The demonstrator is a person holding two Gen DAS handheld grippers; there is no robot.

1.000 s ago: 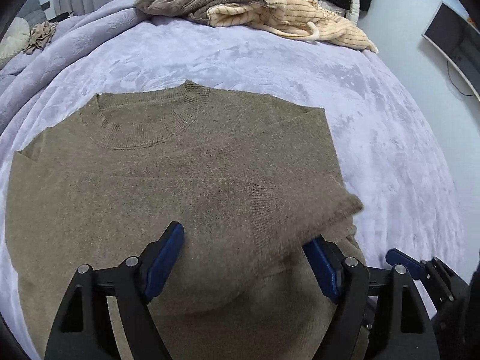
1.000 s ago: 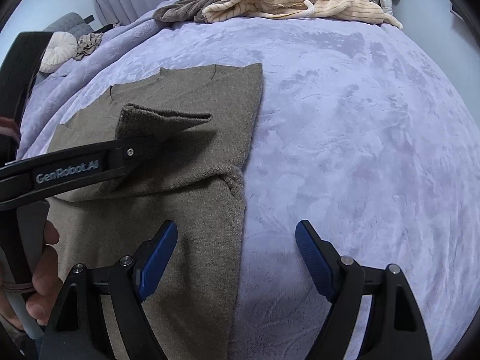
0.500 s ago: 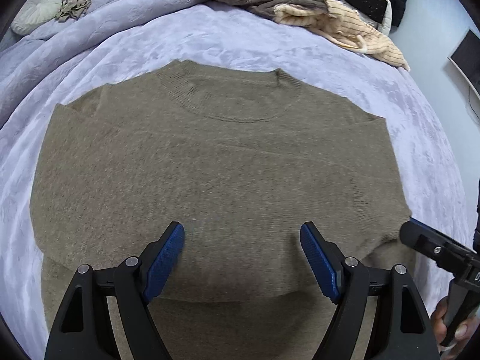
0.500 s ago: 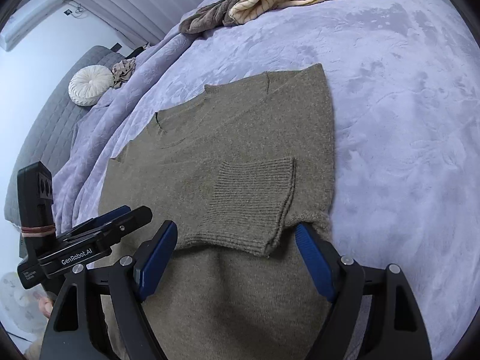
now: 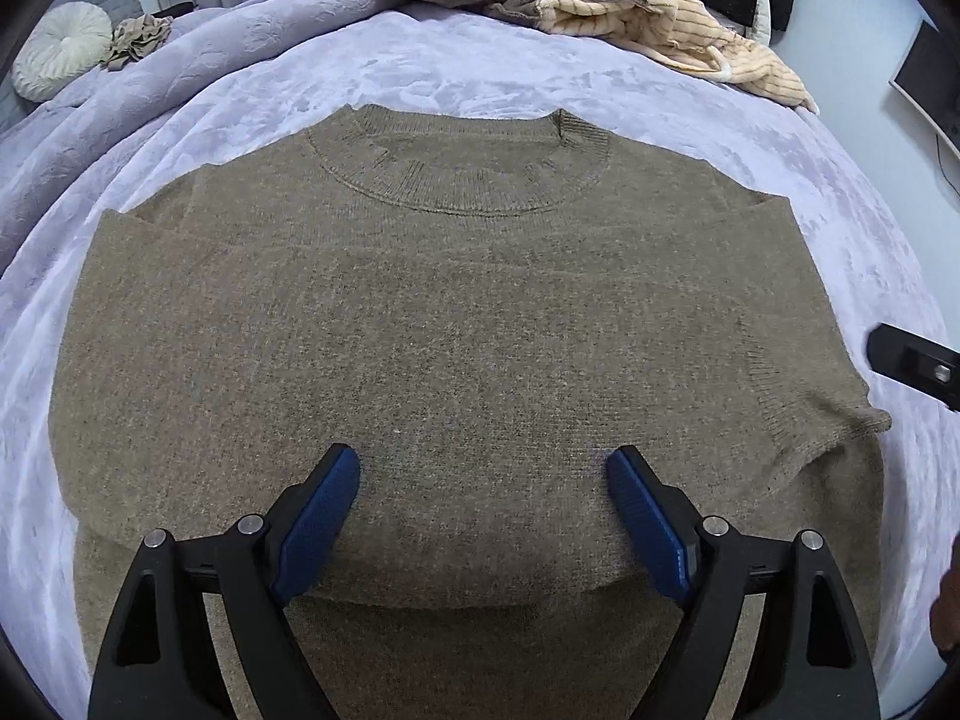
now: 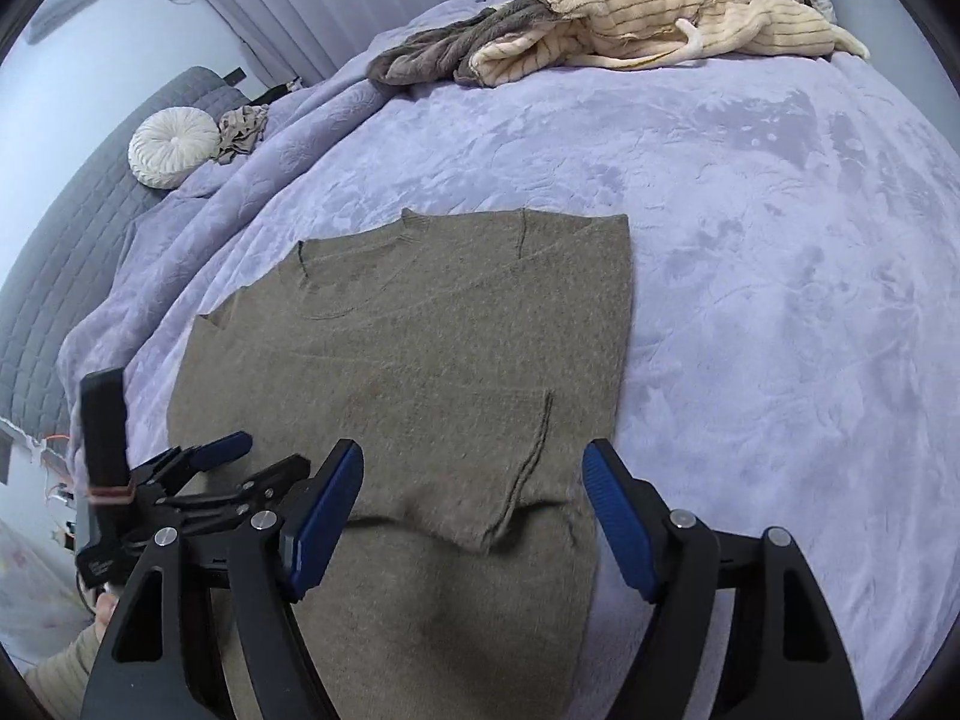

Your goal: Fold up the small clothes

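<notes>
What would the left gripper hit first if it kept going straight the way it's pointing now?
Most likely the brown sweater lying on the bed. The left gripper points steeply down at its folded middle, its jaws opening with nothing between them. The remaining gap is hard to judge.

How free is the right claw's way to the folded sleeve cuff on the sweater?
Probably free: the right claw is closing with nothing gripped, the sleeve cuff just ahead, uncovered.
</notes>
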